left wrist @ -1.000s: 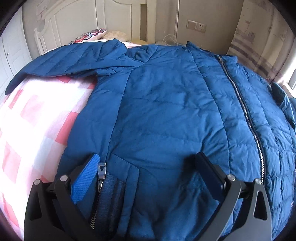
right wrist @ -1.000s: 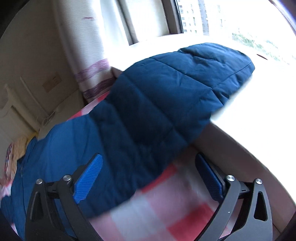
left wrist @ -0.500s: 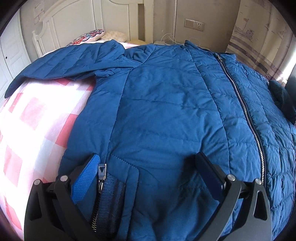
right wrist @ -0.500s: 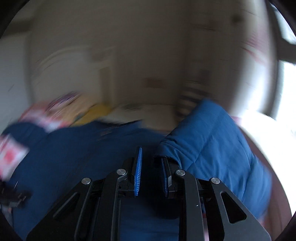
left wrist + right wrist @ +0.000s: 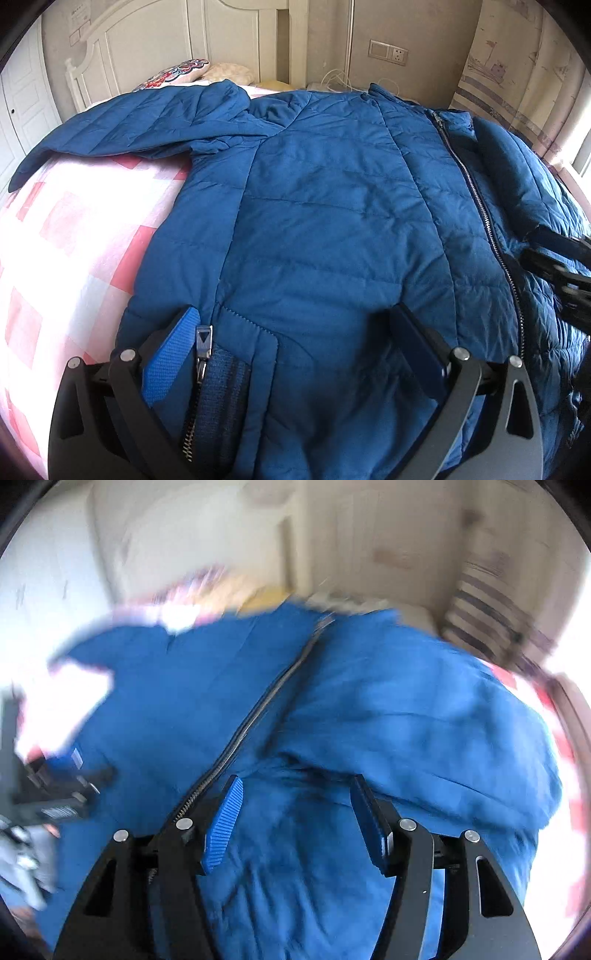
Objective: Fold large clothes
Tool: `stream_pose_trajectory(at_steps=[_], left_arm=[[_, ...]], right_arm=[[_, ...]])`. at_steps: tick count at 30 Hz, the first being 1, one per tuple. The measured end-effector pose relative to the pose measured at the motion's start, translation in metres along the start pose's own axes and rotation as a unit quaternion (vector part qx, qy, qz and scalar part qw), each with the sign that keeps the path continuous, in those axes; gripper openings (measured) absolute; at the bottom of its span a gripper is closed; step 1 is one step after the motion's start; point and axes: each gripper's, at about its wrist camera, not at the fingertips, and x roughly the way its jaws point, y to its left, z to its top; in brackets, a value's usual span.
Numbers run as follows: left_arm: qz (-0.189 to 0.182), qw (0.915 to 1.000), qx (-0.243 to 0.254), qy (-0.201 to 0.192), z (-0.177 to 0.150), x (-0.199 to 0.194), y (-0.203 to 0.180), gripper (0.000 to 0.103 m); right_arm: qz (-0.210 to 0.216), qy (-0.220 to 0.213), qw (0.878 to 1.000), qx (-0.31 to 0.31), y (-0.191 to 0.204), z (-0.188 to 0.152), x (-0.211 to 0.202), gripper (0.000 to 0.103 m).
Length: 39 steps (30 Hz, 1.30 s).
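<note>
Blue quilted jacket lying front-up and zipped on a bed covered by a pink-and-white checked sheet. Its central zipper runs from the collar down toward the hem. One sleeve extends flat to the side across the sheet; the opposite sleeve is folded inward and lies on the jacket body, just beside the zipper. Left gripper: jaws spread wide over the lower part of the jacket, one blue pad just beside the pull of a side pocket zipper; the pocket mouth shows dark ribbed lining, and its contents, if any, cannot be seen. Right gripper: jaws spread apart above the folded sleeve near its cuff end, nothing pinched between them; this view is motion-blurred. The right gripper also appears at the right edge of the left wrist view, over the jacket. Background: white headboard, patterned pillow, wall socket.
</note>
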Motion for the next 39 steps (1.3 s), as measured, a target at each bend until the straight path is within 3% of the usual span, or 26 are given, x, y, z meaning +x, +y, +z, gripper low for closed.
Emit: stream_pose_trajectory(at_steps=[2,6,10,13,14,15,17,19,22,26,31,32,34,35,36,39], left_arm=[[-0.001,1.0000,0.000,0.000,0.000,0.000,0.000,0.101],[0.001,1.0000,0.000,0.000,0.000,0.000,0.000,0.101],[0.002,1.0000,0.000,0.000,0.000,0.000,0.000,0.101],[0.002,1.0000,0.001,0.000,0.000,0.000,0.000,0.101],[0.002,1.0000,0.000,0.000,0.000,0.000,0.000,0.101],[0.001,1.0000,0.000,0.000,0.000,0.000,0.000,0.101],[0.001,1.0000,0.000,0.000,0.000,0.000,0.000,0.101],[0.001,1.0000,0.000,-0.001,0.000,0.000,0.000,0.101],[-0.002,1.0000,-0.002,-0.002,0.000,-0.001,0.000,0.101],[0.000,1.0000,-0.001,-0.002,0.000,-0.001,0.001,0.101],[-0.005,1.0000,-0.005,-0.004,0.000,-0.002,0.004,0.101],[-0.006,1.0000,-0.005,-0.005,0.000,-0.002,0.003,0.101],[-0.009,0.9999,-0.008,-0.006,-0.001,-0.003,0.004,0.101],[-0.011,0.9999,-0.010,-0.007,-0.001,-0.003,0.005,0.101],[-0.013,0.9998,-0.012,-0.008,-0.001,-0.003,0.005,0.101],[-0.019,0.9996,-0.016,-0.010,-0.001,-0.004,0.007,0.101]], right_arm=[[0.012,-0.049,0.990,0.133,-0.057,-0.007,-0.029,0.060],[-0.016,-0.070,0.954,0.290,-0.143,-0.018,-0.038,0.061],[-0.011,-0.059,0.949,0.311,-0.179,-0.006,-0.015,0.061],[0.005,-0.037,0.956,0.291,-0.182,0.008,0.013,0.061],[-0.005,-0.035,0.960,0.277,-0.179,0.010,0.017,0.056],[-0.031,-0.049,0.963,0.263,-0.170,0.016,0.015,0.039],[-0.059,-0.097,0.967,0.228,-0.146,0.021,-0.001,0.024],[-0.087,-0.147,0.972,0.160,-0.114,0.036,-0.019,0.021],[-0.043,-0.173,0.979,0.098,-0.068,0.060,-0.028,0.018],[0.035,-0.182,0.983,-0.006,0.023,0.097,-0.020,0.014],[0.164,-0.121,0.971,-0.124,0.152,0.116,0.018,0.015],[0.180,-0.113,0.968,-0.137,0.167,0.113,0.020,0.015],[0.207,-0.097,0.960,-0.159,0.187,0.107,0.023,0.035],[0.212,-0.099,0.959,-0.161,0.189,0.106,0.020,0.056],[0.209,-0.112,0.958,-0.160,0.183,0.103,0.015,0.069],[0.156,-0.138,0.969,-0.133,0.149,0.091,-0.004,0.070]])
